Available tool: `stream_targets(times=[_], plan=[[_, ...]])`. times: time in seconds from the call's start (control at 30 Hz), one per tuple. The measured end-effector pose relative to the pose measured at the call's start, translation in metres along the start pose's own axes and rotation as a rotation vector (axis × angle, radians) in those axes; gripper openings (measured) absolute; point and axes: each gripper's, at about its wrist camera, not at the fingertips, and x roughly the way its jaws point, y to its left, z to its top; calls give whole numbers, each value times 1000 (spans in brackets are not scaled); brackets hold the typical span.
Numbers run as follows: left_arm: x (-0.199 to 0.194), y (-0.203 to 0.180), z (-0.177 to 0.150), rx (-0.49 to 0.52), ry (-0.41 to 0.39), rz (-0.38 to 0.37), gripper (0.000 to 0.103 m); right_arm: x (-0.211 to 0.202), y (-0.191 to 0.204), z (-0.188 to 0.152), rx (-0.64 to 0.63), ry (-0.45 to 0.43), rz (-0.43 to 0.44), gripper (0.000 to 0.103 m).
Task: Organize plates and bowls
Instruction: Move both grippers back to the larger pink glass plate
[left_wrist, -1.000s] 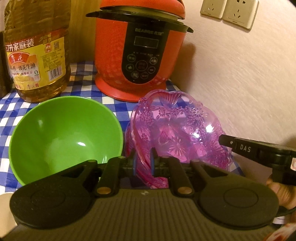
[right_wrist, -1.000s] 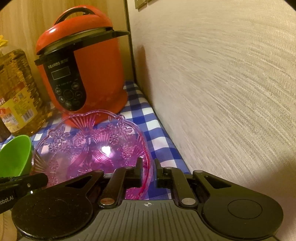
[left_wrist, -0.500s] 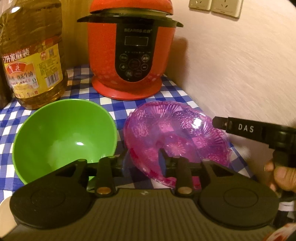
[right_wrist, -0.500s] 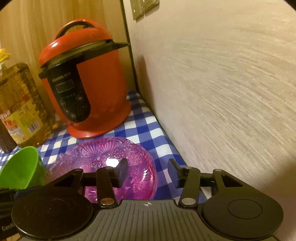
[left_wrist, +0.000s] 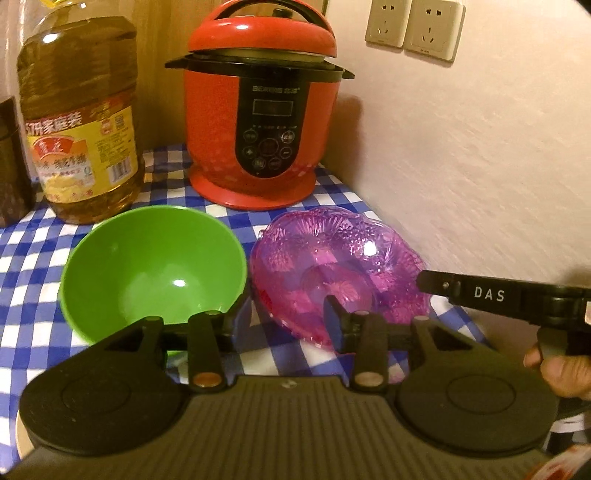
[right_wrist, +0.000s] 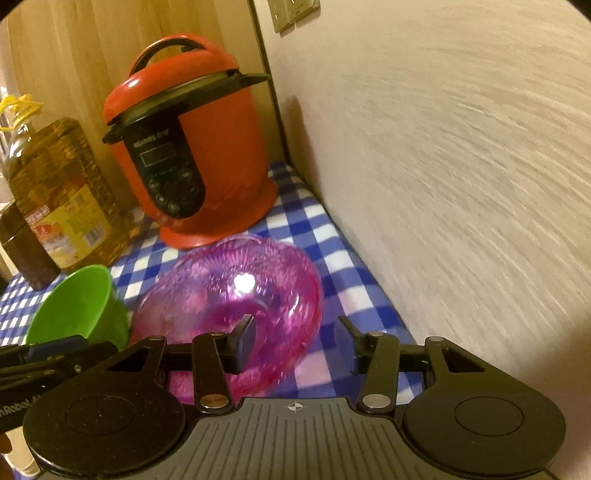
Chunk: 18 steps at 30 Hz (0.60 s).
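A clear pink patterned plastic dish (left_wrist: 338, 267) lies on the blue checked tablecloth (left_wrist: 33, 266), right of a green bowl (left_wrist: 153, 275). My left gripper (left_wrist: 284, 321) is open and empty, just in front of the gap between bowl and dish. My right gripper (right_wrist: 297, 339) is open and empty, over the near rim of the pink dish (right_wrist: 236, 291); the green bowl (right_wrist: 79, 308) is at its left. The right gripper also shows from the side in the left wrist view (left_wrist: 509, 299).
A red pressure cooker (left_wrist: 262, 110) stands at the back against the wall corner. A large oil bottle (left_wrist: 77, 122) and a dark jar (left_wrist: 11, 162) stand at the back left. A wall (right_wrist: 461, 166) runs close along the table's right edge.
Both grippers were shut on the pink dish's rim and held it tilted up. They opened and drew back; the dish now lies on the cloth.
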Motion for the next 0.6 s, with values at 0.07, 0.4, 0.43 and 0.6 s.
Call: stream_targets(times=[0.07,0.4,0.43,0.6], plan=[[-8,2,-3,-2,-5,-4,39,-5,-1,-2,6,4,-5,48],[-46,9,-17,-41,1,-16,39,-50,13,-12,-37,30,11,48],[-51,9,-18,-47,0,-24,39,-57,16,-12,-53,25,6,48],[-80,8,-27,-70,-8,-57,39,-96,31,-21,-83,-6,-1,48]])
